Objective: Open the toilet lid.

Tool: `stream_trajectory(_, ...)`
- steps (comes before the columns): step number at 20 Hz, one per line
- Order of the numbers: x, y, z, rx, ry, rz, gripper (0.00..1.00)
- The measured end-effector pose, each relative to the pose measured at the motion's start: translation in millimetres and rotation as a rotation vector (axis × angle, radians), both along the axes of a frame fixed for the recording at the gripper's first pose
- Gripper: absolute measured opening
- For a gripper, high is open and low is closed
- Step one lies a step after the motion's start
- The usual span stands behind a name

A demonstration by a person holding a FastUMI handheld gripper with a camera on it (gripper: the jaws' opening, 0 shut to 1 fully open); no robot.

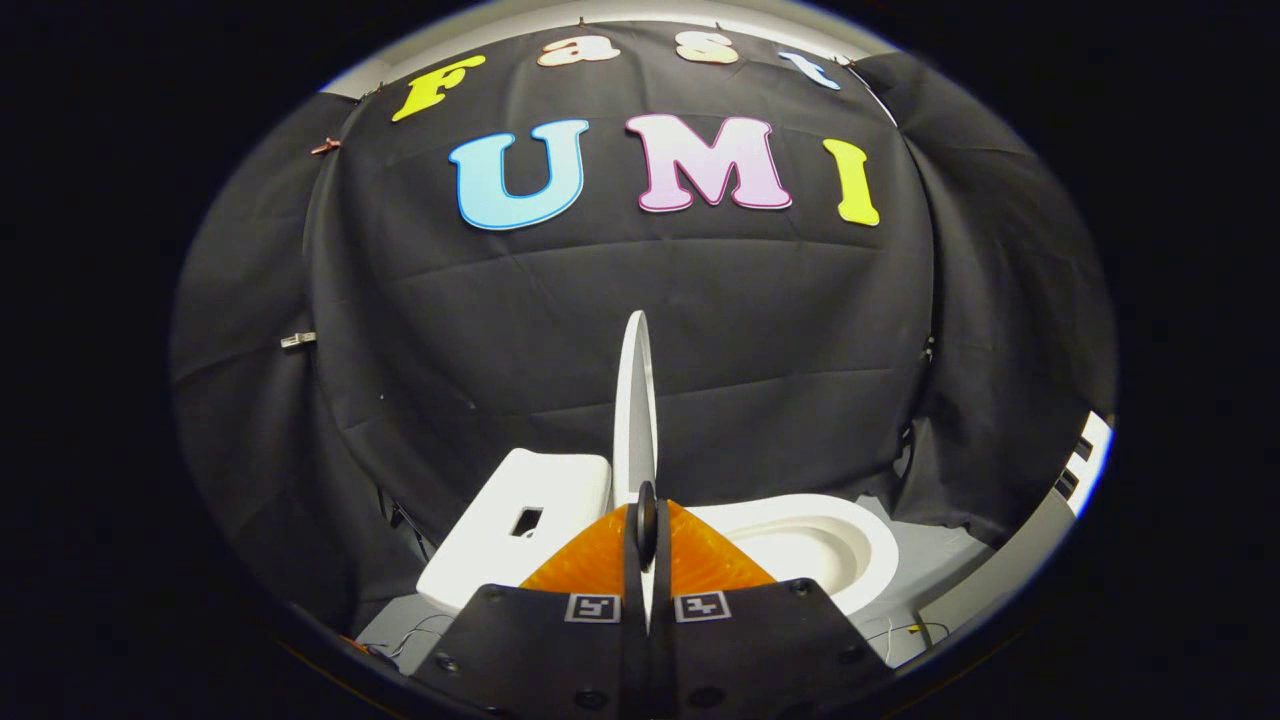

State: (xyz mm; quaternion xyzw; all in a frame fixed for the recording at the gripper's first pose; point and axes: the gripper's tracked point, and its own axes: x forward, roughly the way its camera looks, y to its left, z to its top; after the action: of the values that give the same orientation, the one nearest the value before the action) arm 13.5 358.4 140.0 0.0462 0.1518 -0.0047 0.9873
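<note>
Toilet lid (634,400) stands upright and edge-on just ahead of the gripper (646,528), its long axis vertical, its lower edge pinched between both closed fingers. Tank (530,520) sits left, open bowl (810,545) right; the gripper points level toward the far wall.

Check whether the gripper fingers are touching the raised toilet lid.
Touching: in the gripper view the gripper fingers close on the upright lid's edge, no gap visible.

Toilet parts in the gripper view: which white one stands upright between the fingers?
The toilet lid, seen edge-on and vertical, with the claw shut on its lower edge. The tank and bowl lie low on either side.
</note>
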Motion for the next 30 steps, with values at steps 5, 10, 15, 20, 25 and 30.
stream_trajectory(5,-5,29,-1,-0.059,-0.011,0.018,0.05)
stream_trajectory(10,-7,55,-6,-0.121,-0.021,0.049,0.06)
stream_trajectory(15,-9,82,-12,-0.163,-0.032,0.066,0.06)
stream_trajectory(20,-10,92,-14,-0.18,-0.043,0.078,0.07)
stream_trajectory(25,-14,103,-26,-0.142,-0.001,0.13,0.15)
stream_trajectory(30,-16,102,-21,-0.165,-0.042,0.144,0.58)
